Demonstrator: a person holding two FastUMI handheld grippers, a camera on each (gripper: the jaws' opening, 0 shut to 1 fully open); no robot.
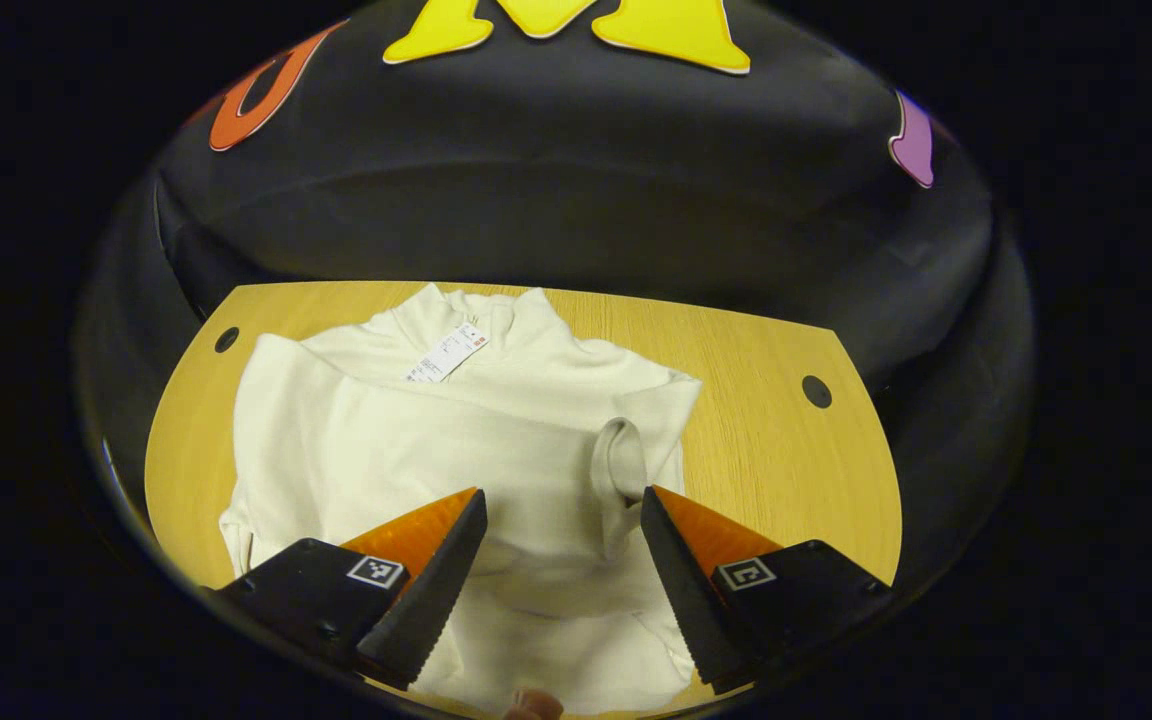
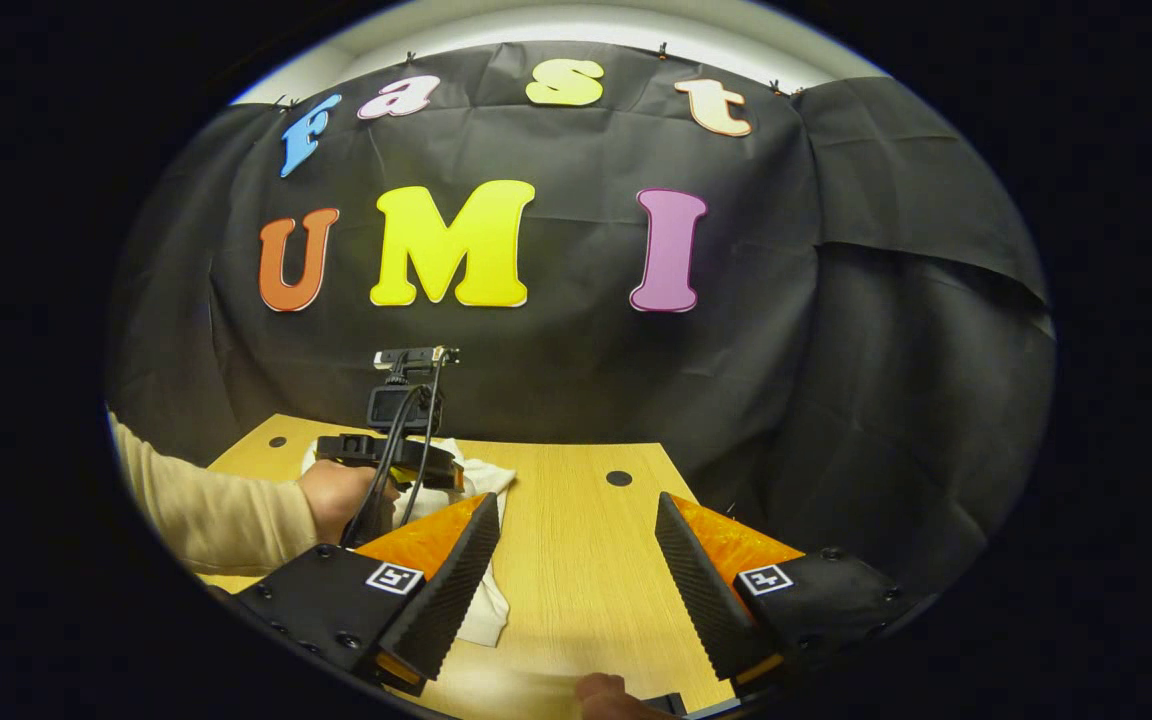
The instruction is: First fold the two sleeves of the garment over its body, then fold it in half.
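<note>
A cream long-sleeved garment [image 1: 406, 450] lies flat on the wooden table [image 1: 776, 450], collar toward the far edge with a paper tag [image 1: 446, 353] on it. One sleeve is folded across the body, its cuff [image 1: 621, 465] on the right side. My left gripper [image 1: 564, 505] hovers open above the garment's lower body, nothing between its fingers. My right gripper [image 2: 576, 510] stands open over bare table to the right of the garment [image 2: 481, 480]. In the right gripper view a hand [image 2: 336, 497] holds the left gripper [image 2: 391, 450] above the cloth.
The black cloth wall [image 1: 576, 200] rises just behind the table's far edge. Two dark round holes [image 1: 816, 391] mark the tabletop's far corners. Bare wood [image 2: 586, 560] stretches to the right of the garment. A fingertip [image 2: 601, 690] shows at the bottom of the right gripper view.
</note>
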